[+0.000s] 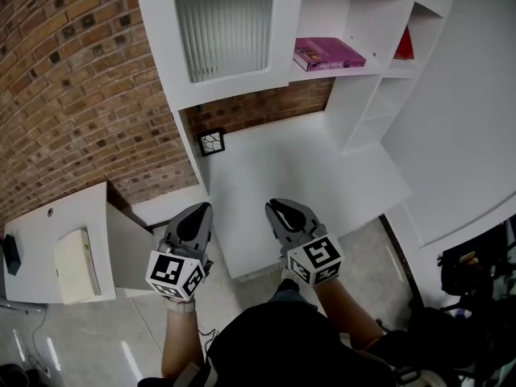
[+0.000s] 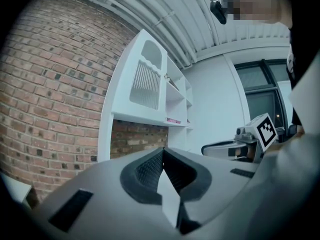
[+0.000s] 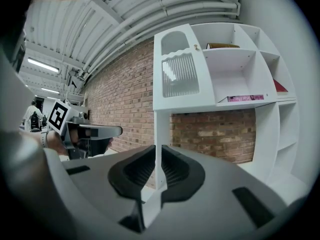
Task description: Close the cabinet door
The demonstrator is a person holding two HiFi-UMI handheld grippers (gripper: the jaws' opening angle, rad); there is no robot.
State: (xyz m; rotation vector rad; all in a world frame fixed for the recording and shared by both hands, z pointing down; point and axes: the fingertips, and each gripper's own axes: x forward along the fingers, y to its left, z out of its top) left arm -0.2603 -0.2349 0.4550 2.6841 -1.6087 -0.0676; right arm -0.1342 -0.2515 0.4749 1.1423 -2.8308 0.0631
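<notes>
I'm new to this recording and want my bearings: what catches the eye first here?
The white shelf unit against the red brick wall stands out, with its ribbed-glass cabinet door at upper left and a pink book lying on the open shelf beside it. In the foreground, the left gripper and right gripper, each bearing a marker cube, hover side by side at the near edge of the white desk.
</notes>
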